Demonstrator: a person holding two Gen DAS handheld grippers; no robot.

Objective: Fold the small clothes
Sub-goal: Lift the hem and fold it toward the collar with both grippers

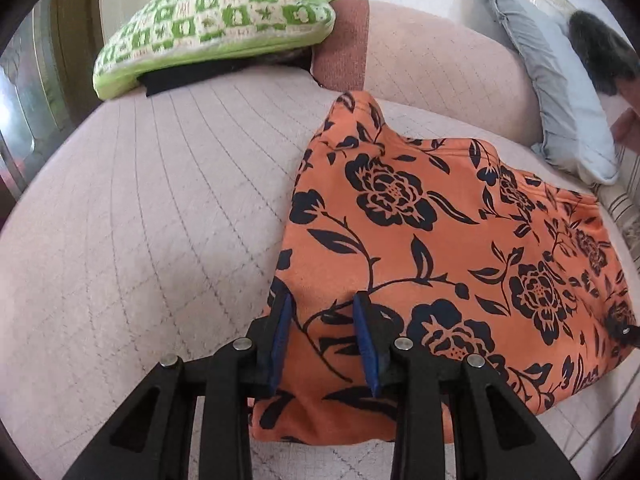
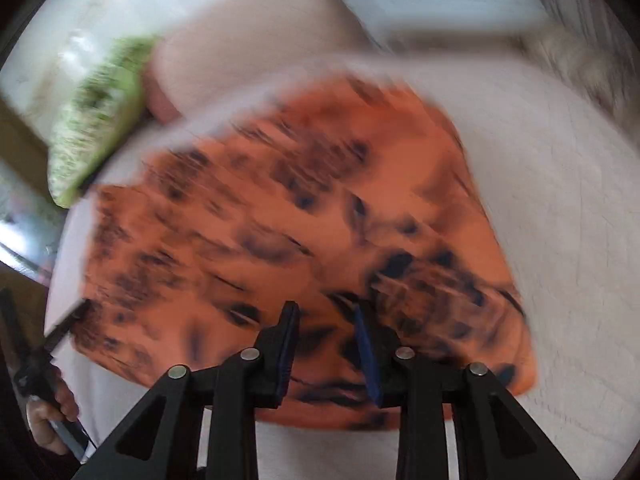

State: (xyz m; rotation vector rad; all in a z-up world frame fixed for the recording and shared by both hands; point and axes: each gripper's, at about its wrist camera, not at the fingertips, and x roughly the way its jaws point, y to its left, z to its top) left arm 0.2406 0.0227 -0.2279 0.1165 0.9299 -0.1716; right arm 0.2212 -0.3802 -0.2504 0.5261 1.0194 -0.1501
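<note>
Our orange floral garment [image 1: 420,240] lies on the pink quilted sofa seat [image 1: 140,220], its near edge under both tongs. The left gripper [image 1: 324,336] stands parted, fabric between its pads, grip uncertain. The right gripper [image 2: 326,344] looks parted too, its view blurred. We risk a loose pinch slipping, leaving a crooked fold.

Quick count: one orange floral garment [image 1: 440,240], two grippers, the left [image 1: 324,304] and the right [image 2: 326,312], each with two blue-padded fingers. One green checkered cushion [image 1: 216,20], one grey pillow [image 1: 540,80], one pink quilted cover [image 1: 140,220], and one black cloth [image 1: 180,80] poking out under the cushion.
</note>
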